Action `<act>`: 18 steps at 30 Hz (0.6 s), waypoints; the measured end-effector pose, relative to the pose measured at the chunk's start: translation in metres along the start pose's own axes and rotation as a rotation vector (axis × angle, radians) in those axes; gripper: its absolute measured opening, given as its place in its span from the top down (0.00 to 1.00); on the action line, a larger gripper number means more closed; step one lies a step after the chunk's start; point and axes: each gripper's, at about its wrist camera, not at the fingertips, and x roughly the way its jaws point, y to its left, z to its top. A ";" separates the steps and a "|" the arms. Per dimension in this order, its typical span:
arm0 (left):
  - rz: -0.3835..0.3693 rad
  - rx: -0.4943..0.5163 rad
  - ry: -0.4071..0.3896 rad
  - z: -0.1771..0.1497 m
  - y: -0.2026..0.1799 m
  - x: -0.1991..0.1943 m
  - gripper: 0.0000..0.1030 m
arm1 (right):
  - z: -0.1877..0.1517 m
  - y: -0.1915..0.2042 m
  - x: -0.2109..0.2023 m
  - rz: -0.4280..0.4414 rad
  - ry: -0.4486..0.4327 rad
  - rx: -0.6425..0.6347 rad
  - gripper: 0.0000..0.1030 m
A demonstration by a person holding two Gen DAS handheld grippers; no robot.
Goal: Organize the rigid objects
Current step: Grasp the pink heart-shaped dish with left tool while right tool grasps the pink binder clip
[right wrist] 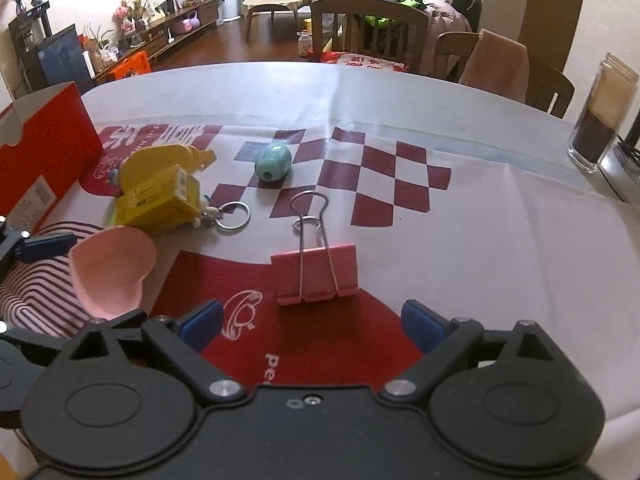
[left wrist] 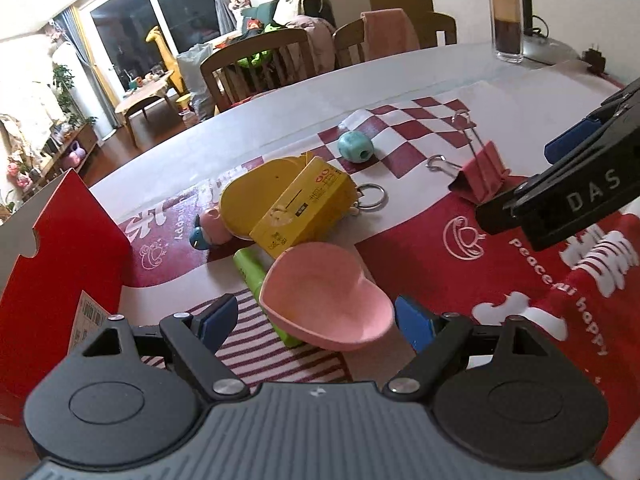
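A pink heart-shaped dish (left wrist: pixel 328 300) sits tilted between the open fingers of my left gripper (left wrist: pixel 316 322), leaning on a green tube (left wrist: pixel 256 280); whether the pads touch it I cannot tell. It also shows in the right wrist view (right wrist: pixel 110 270). Behind it lie a yellow box (left wrist: pixel 304 204) on a yellow flat toy (left wrist: pixel 256 196), a key ring (left wrist: pixel 370 196), a small pink-and-blue figure (left wrist: pixel 210 232) and a teal egg-shaped sharpener (left wrist: pixel 355 146). My right gripper (right wrist: pixel 312 326) is open, just short of a pink binder clip (right wrist: pixel 316 278) lying flat.
A red cardboard box (left wrist: pixel 60 264) stands open at the left edge, also in the right wrist view (right wrist: pixel 44 148). A glass jar (right wrist: pixel 600 120) and a lamp base (left wrist: pixel 548 46) stand at the far right. Chairs (right wrist: pixel 368 28) line the table's far side.
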 end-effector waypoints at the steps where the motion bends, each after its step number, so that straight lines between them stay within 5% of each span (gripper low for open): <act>1: 0.005 0.002 -0.003 0.000 -0.001 0.001 0.17 | 0.001 0.000 0.004 -0.005 0.002 -0.005 0.10; 13: 0.014 0.038 -0.022 0.003 -0.007 0.008 0.17 | 0.009 0.008 0.020 -0.018 0.008 -0.055 0.35; 16: -0.002 0.034 -0.020 0.003 -0.006 0.007 0.32 | 0.010 0.009 0.020 -0.021 0.005 -0.058 0.40; 18: 0.001 0.030 -0.014 0.004 -0.006 0.007 0.32 | 0.010 0.009 0.019 -0.031 0.005 -0.060 0.44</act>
